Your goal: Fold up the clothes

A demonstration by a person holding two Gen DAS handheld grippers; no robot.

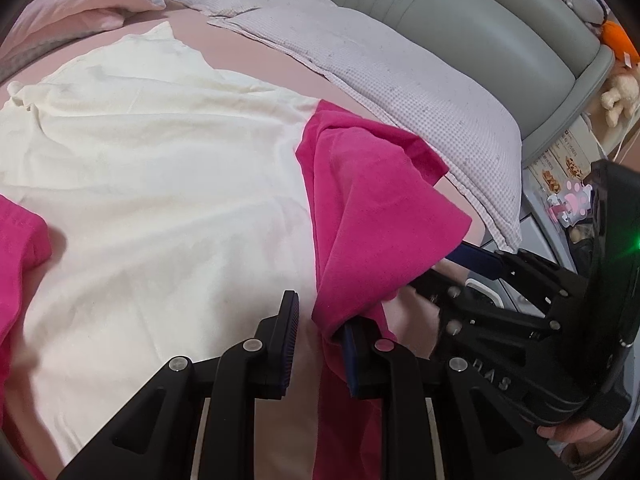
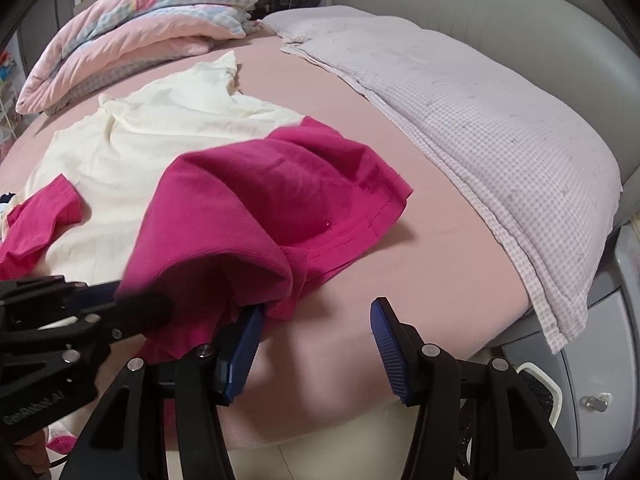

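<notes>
Down at six o'clock, the left gripper [image 1: 318, 344] hangs slack-jawed, magenta sleeve [image 1: 360, 216] draped over one finger only, nothing pinched. Right gripper [image 2: 316, 344] at seven o'clock also stands wide apart; sleeve hem brushes one pad [image 2: 244, 340], the other bare. Risk: neither jaw bites, so that sleeve may slide off mid-fold. Beyond, at eleven o'clock, the cream shirt body [image 2: 168, 128] lies flat on the pink bed [image 2: 440, 208]. Its far sleeve is cut off.
</notes>
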